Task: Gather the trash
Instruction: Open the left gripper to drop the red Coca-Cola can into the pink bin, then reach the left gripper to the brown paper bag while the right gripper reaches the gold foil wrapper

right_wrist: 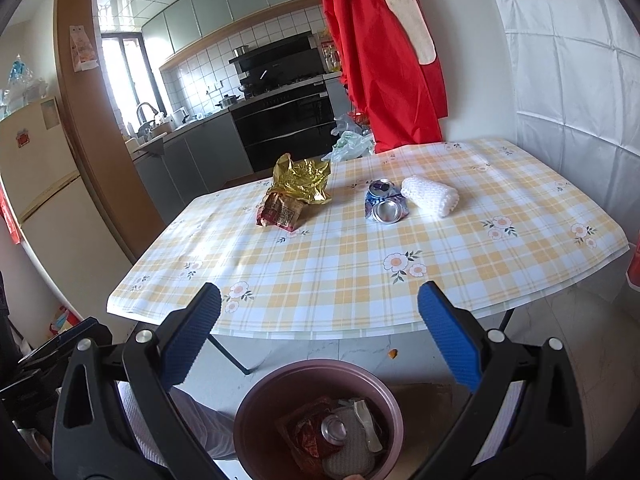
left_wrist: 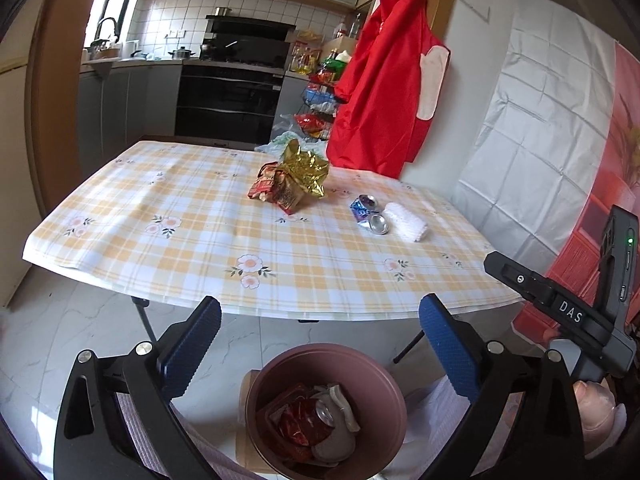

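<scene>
left gripper (left_wrist: 320, 344) – jaws wide, empty | right gripper (right_wrist: 319, 340) – same, nearer | crushed can (right_wrist: 385, 201) ahead, right of centre, 1 end facing tool

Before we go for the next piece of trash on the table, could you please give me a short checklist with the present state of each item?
1. Left gripper open and empty: ok.
2. Right gripper open and empty: ok.
3. Bin below both grippers, with room left above the trash in it: ok.
4. Trash left on the table: not ok; the wrappers, the crushed can and the white roll are still there.
5. Can free to grasp alone: not ok; the roll lies against it.
6. Path from grippers to the wrappers clear: ok.
</scene>
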{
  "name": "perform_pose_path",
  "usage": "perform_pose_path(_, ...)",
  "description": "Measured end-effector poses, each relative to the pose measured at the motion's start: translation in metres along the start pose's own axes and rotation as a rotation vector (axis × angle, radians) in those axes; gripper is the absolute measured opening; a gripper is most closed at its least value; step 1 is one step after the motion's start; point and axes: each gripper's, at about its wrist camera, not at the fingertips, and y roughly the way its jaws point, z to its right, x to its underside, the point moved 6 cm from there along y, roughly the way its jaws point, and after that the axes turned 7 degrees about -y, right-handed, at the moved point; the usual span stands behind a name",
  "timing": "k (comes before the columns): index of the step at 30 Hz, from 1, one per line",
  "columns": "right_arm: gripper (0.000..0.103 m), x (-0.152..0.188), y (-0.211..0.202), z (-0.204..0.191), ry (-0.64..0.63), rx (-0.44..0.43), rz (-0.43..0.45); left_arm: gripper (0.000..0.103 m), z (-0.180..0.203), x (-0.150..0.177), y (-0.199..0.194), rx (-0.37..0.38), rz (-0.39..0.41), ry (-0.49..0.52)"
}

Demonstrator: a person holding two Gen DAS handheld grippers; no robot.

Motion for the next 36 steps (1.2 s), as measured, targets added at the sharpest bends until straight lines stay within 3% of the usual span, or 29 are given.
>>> perform_pose_path(26,0.097,0.034,0.053,0.027,0.060,0.024,-0.160,0.097,-0.027,0.019,0.048,-0.071,-0.135,-0.092)
perform_pose_path(36,0.097,0.030,0.087,0.057,0.033,0.113,-0.186,0.097,-0.038,-0.011,0.091,-0.094,-0.141,-0.023)
